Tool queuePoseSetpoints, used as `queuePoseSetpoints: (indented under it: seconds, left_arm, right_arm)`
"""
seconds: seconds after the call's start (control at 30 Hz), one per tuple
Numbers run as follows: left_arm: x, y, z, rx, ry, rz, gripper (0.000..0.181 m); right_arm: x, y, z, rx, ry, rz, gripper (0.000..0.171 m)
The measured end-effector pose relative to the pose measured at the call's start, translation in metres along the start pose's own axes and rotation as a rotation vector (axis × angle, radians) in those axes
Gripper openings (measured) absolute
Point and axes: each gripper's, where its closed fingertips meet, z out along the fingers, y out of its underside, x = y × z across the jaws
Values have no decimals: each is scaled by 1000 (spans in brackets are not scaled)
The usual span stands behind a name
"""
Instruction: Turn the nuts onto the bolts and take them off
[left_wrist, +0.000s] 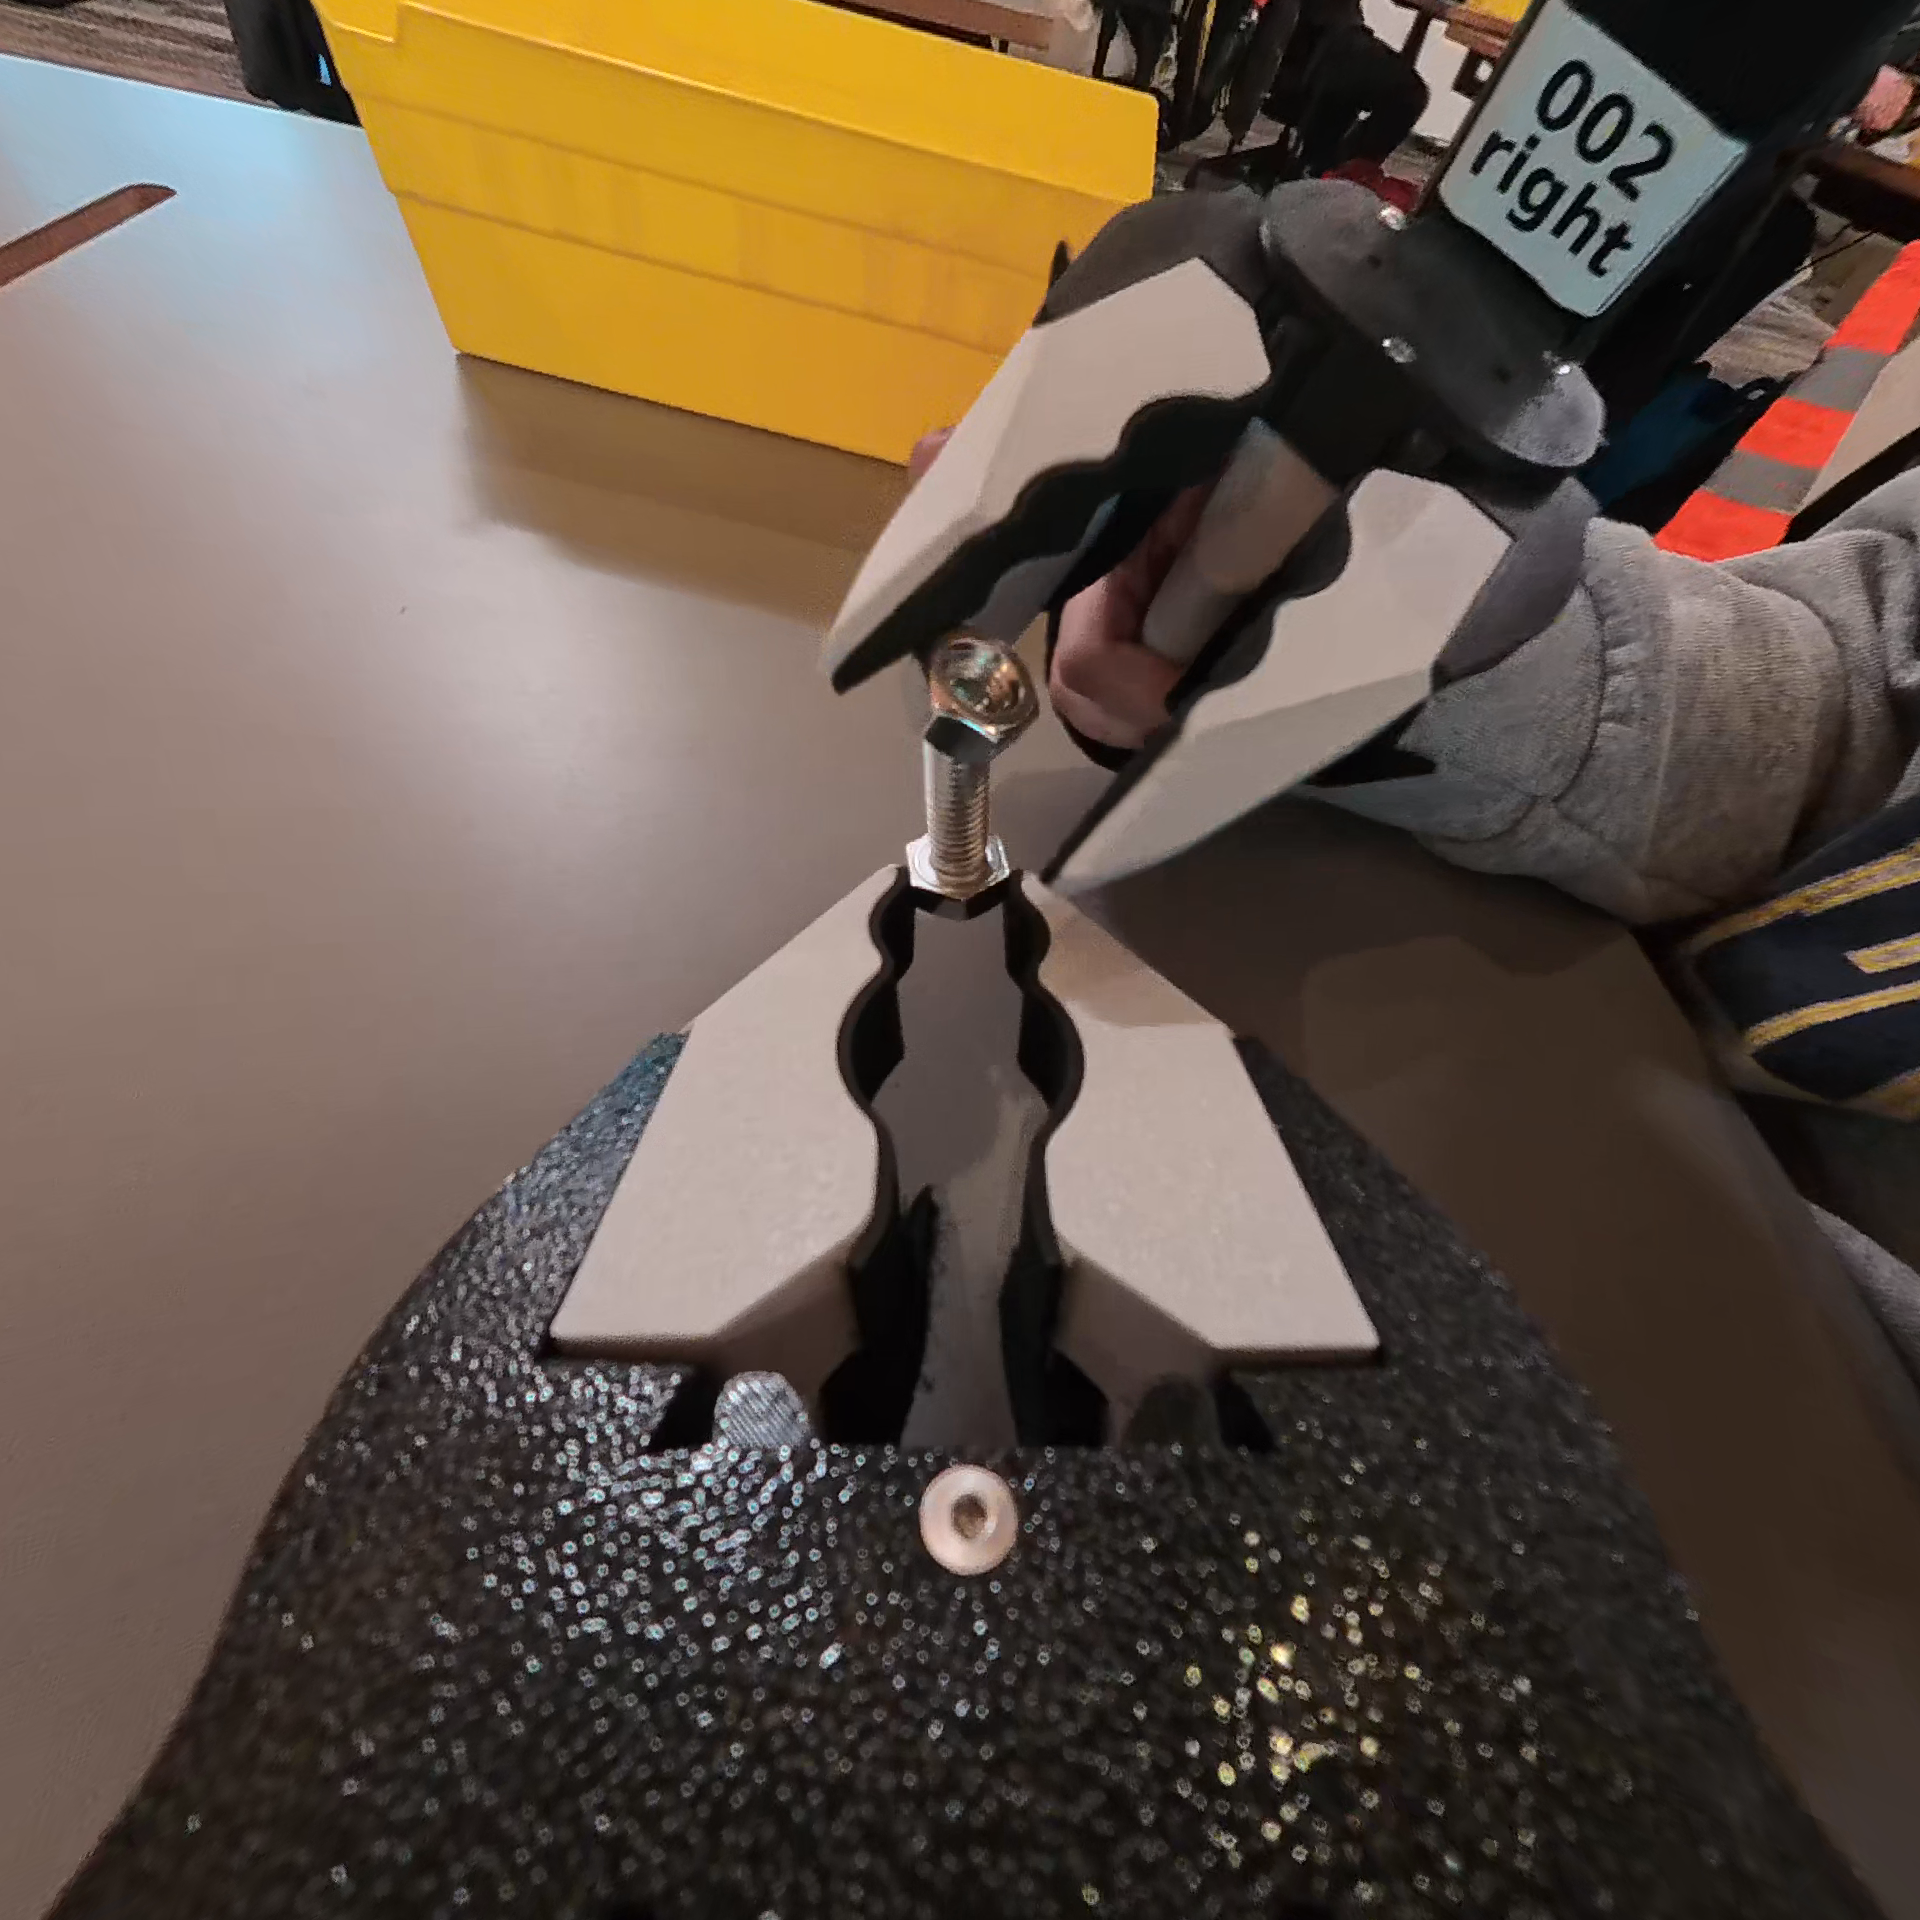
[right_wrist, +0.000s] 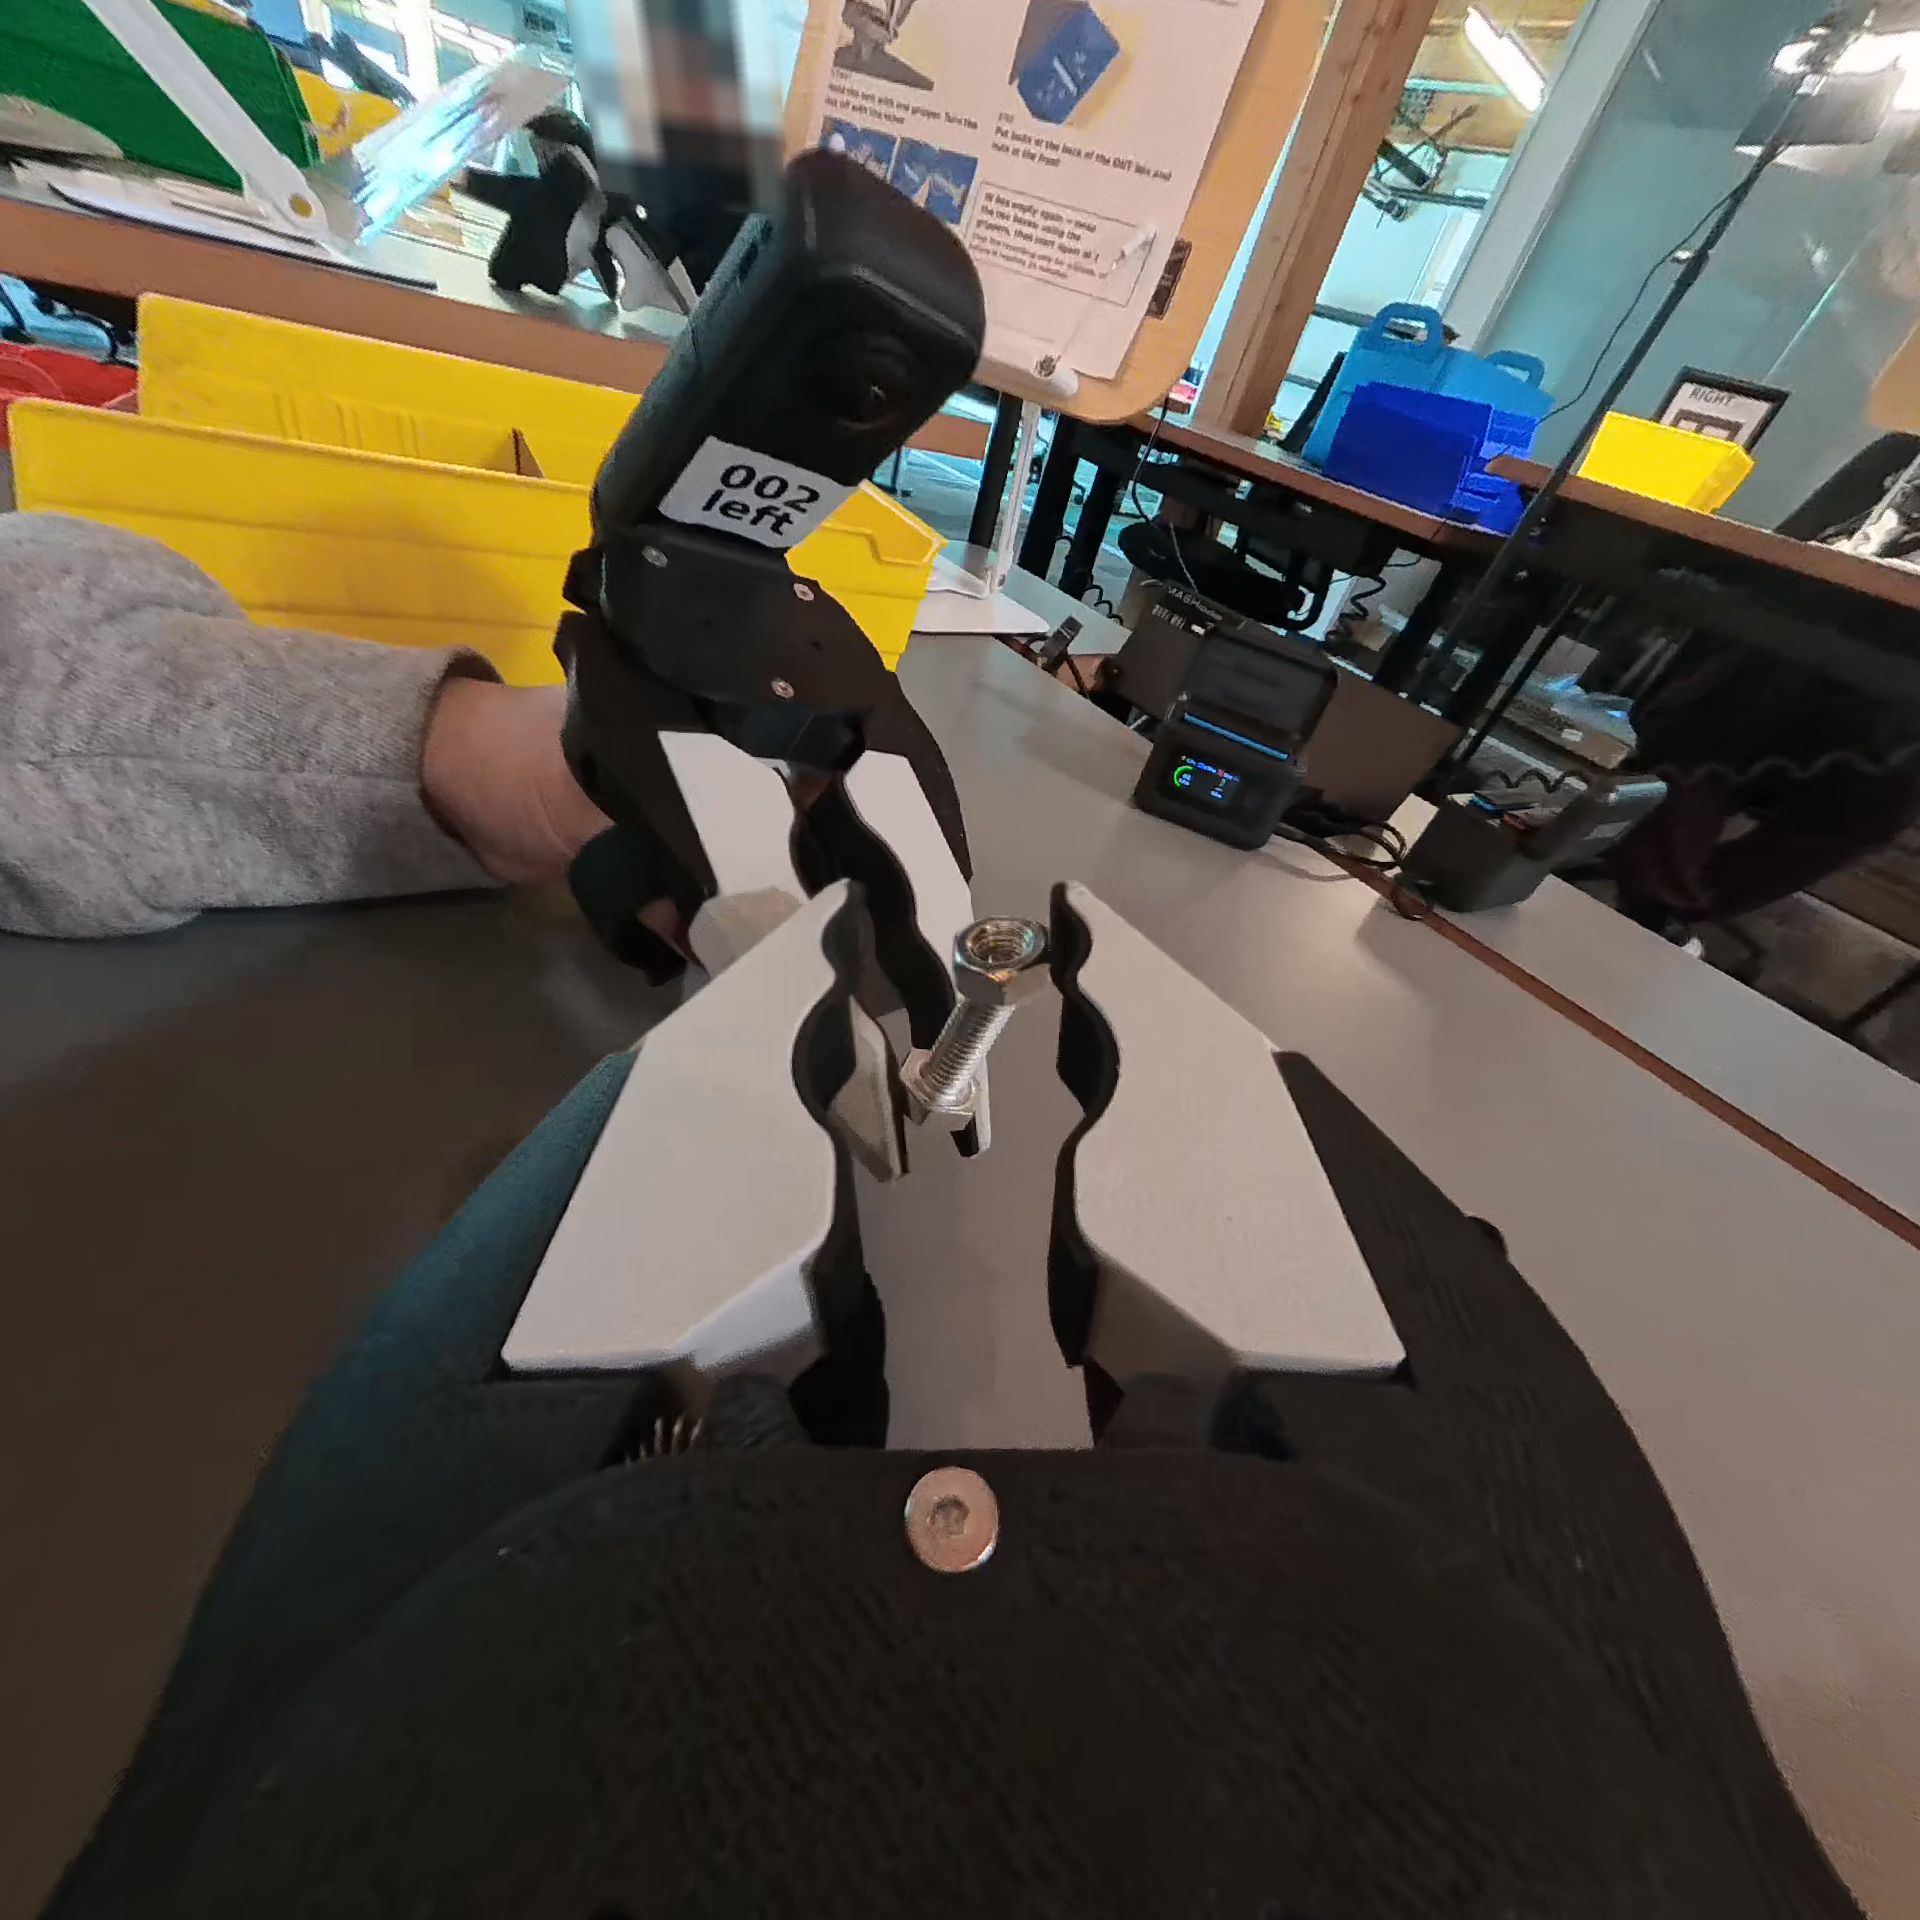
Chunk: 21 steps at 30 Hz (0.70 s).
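Seeing the yellow bin (left_wrist: 727, 208) standing on the counter (left_wrist: 312, 727), behind the bolt (left_wrist: 951, 810) and to its left in the left wrist view.

Pinching the near end of the bolt with the left claw (left_wrist: 956, 883), both pale fingers pressed together on a thin hex piece at that end. Holding the bolt above the counter, the threaded shaft pointing away from the left claw and up. Carrying a hex nut (left_wrist: 979, 681) on the far end of the bolt, with the open threaded hole showing. Cannot tell if a second hex piece is sitting just under this nut or if it is one tall part.

Keeping the right claw (right_wrist: 956, 899) spread around the far end of the bolt. Resting one finger just beside the nut, maybe touching it, and leaving the other finger apart from it.

Gripping the handle of the right claw with a hand (left_wrist: 1112, 665), right of the bolt, and laying the grey sleeve (left_wrist: 1662, 707) on the counter farther right.
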Motion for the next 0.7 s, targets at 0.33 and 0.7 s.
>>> queuePoseSetpoints:
  seconds: [0.33, 0.7]
  left_arm:
    - [10, 1, 0, -2, 45, 73, 15]
    - [0, 7, 7, -59, -40, 28, 15]
  right_arm:
    - [-1, -1, -4, 21, -72, 99, 17]
    - [8, 11, 1, -29, -27, 431, 17]
